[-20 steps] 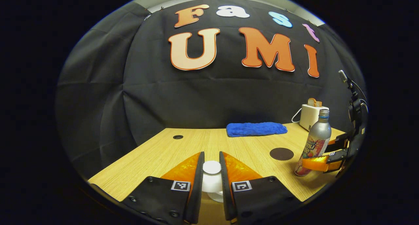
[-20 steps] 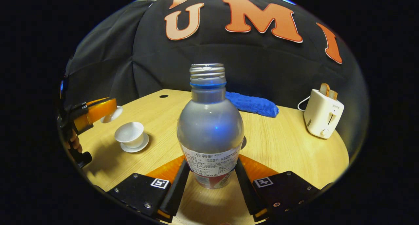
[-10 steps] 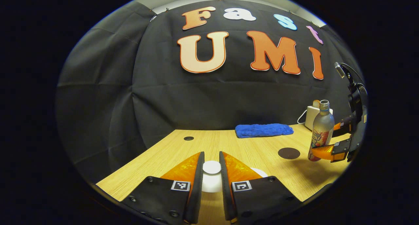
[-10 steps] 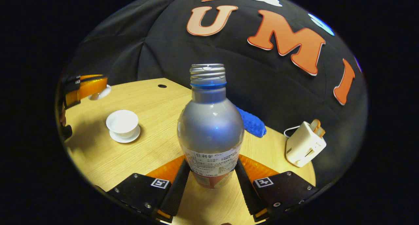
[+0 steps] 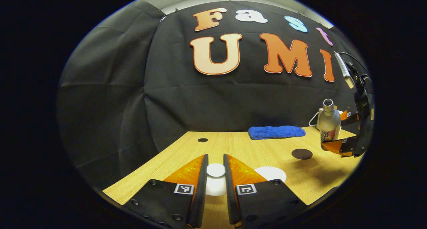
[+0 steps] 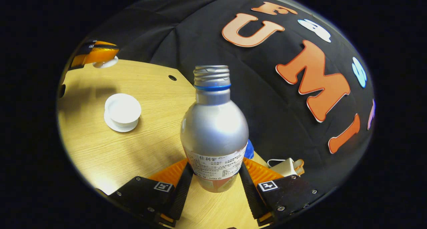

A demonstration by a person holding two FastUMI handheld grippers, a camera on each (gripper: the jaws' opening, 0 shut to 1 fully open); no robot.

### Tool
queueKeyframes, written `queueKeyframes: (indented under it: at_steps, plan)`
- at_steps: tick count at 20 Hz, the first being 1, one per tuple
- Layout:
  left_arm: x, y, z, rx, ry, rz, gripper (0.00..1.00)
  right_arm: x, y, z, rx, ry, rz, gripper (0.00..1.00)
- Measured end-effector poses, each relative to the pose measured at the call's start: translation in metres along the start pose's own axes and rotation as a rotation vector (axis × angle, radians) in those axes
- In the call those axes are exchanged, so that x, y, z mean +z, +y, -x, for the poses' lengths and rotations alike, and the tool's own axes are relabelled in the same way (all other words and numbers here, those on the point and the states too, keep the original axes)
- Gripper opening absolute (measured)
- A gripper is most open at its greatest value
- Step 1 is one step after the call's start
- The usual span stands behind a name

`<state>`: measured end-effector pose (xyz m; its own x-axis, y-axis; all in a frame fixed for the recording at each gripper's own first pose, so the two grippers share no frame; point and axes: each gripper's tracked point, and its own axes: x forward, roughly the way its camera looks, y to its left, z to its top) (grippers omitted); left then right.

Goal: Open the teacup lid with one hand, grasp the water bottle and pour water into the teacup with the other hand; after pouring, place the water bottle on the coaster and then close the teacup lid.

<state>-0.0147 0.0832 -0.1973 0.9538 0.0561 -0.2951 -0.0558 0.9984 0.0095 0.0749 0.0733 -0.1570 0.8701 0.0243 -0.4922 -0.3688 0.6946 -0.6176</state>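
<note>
Right hand-held gripper (image 6: 213,185): I have both fingers pressed on the water bottle's labelled lower body.
Water bottle (image 6: 214,129): silver, uncapped, threaded neck with a blue ring.
Teacup (image 6: 122,109): white, open, on its saucer on the desk (image 6: 100,149), well left of the bottle.
Left hand-held gripper (image 6: 100,57): I see it far left, holding the white lid (image 6: 106,63) above the desk.
Toaster (image 6: 287,167): white, partly hidden behind my right finger.

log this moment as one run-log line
left tongs: hold lid | right tongs: hold bottle | teacup: open
</note>
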Motion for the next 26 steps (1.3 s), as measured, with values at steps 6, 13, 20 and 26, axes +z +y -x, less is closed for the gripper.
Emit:
queueKeyframes:
  at_steps: [6,13,20,26]
  plan:
    - [-0.005,0.015,0.008,0.014,0.0,0.01,0.32,0.02,0.0,-0.007,-0.038,-0.024,0.178,0.78]
    - [-0.012,0.03,0.013,0.031,0.005,0.019,0.33,0.024,0.006,-0.019,-0.063,-0.019,0.328,0.82]
    - [-0.02,0.034,0.015,0.034,0.017,0.03,0.32,0.036,0.001,-0.016,-0.114,-0.051,0.473,0.78]
    - [-0.021,0.04,0.016,0.039,0.012,0.034,0.33,0.044,0.001,-0.018,-0.137,-0.081,0.585,0.78]
